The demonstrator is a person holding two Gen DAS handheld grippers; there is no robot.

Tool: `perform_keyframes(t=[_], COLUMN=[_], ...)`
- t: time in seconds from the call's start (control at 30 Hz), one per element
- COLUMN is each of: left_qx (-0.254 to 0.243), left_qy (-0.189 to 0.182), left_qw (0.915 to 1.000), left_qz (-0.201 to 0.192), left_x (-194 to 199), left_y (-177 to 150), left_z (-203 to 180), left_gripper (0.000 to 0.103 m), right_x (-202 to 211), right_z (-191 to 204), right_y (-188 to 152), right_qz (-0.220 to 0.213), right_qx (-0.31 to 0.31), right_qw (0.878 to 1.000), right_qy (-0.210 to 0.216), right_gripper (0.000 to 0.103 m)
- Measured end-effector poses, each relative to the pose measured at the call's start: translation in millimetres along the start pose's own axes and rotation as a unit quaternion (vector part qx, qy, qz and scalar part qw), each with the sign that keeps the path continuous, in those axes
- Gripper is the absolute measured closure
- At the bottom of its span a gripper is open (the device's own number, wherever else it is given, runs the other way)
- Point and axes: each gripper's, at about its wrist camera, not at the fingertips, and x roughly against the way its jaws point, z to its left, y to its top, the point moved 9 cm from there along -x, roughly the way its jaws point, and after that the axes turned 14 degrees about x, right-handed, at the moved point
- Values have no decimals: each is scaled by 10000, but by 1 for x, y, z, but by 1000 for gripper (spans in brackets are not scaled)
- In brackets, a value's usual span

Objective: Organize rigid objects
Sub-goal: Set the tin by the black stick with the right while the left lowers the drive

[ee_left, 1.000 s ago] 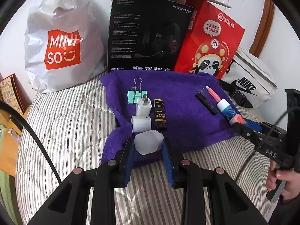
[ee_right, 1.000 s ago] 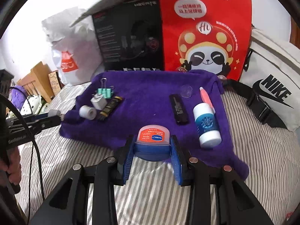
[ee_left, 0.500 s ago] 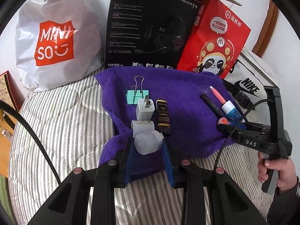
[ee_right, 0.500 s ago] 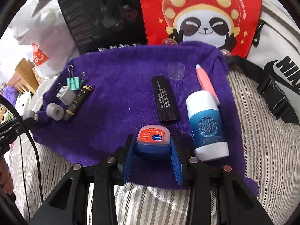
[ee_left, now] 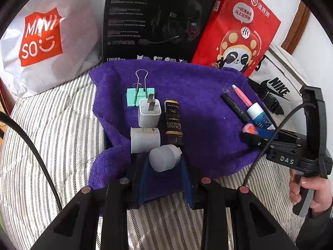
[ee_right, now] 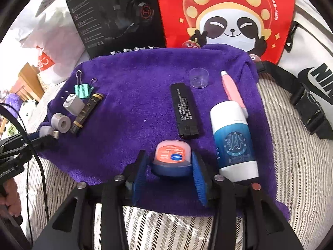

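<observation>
Listing the scene from largest item to smallest, as it stood.

Bed [ee_left: 52, 125]: striped cover, bearing everything below.

Purple towel [ee_left: 197, 95]: spread on the bed, serving as the sorting ground; two columns of small goods lay on it, one at the left and one at the right.

Left column, running far to near in the left wrist view: green binder clip [ee_left: 140, 95], white charger plug [ee_left: 149, 112], white roll [ee_left: 145, 140], with a dark gold-lettered tube [ee_left: 173, 123] lying alongside, long axis far-to-near.

Right column in the right wrist view: blue-and-white bottle [ee_right: 234, 139], black flat stick [ee_right: 184, 110] and pink pen [ee_right: 232, 89], all with long axes far-to-near; a clear cap [ee_right: 198, 77] stood at the far end.

Left hand-held gripper [ee_left: 164, 173]: clenched on a small frosted white bulb-shaped piece [ee_left: 163, 159], its narrow end pointing far and right. The piece sat at the near end of the left column, just beside the white roll and the tube's near end. Judged: it was nearly in line, so setting it down would call for little more travel.

Right hand-held gripper [ee_right: 171, 174]: grasping a small blue jar with an orange lid [ee_right: 172, 157], low over the towel's near edge, between the black flat stick and the bottle's base. Judged: the open spot lay directly ahead of it.
</observation>
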Motion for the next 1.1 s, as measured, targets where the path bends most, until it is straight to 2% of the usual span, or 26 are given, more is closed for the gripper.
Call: perform_keyframes(t=[0.27,0.7,0.9,1.1], left_qx=[-37,-222,-216,-213], left_qy=[104,493,532,567], left_qw=[9998,9976,9971,9960], left_qz=[142,443,497,657], left_x=[-6,-27,-29,-28], left_y=[-1,-2,-3,-4], left_z=[-1,-5,-5,-5], left_gripper=[75,75,75,69], right_x=[2,33,47,56], right_z=[-1,0,-2,0], right_y=[-1,-11,-11,-15], right_qz=[17,-226,-360,-431], right_qx=[-88,-114,-155,-183], right_qw=[9999,9997,9992,9989], right_qy=[103,68,32,63], right_gripper=[53,50,50,50])
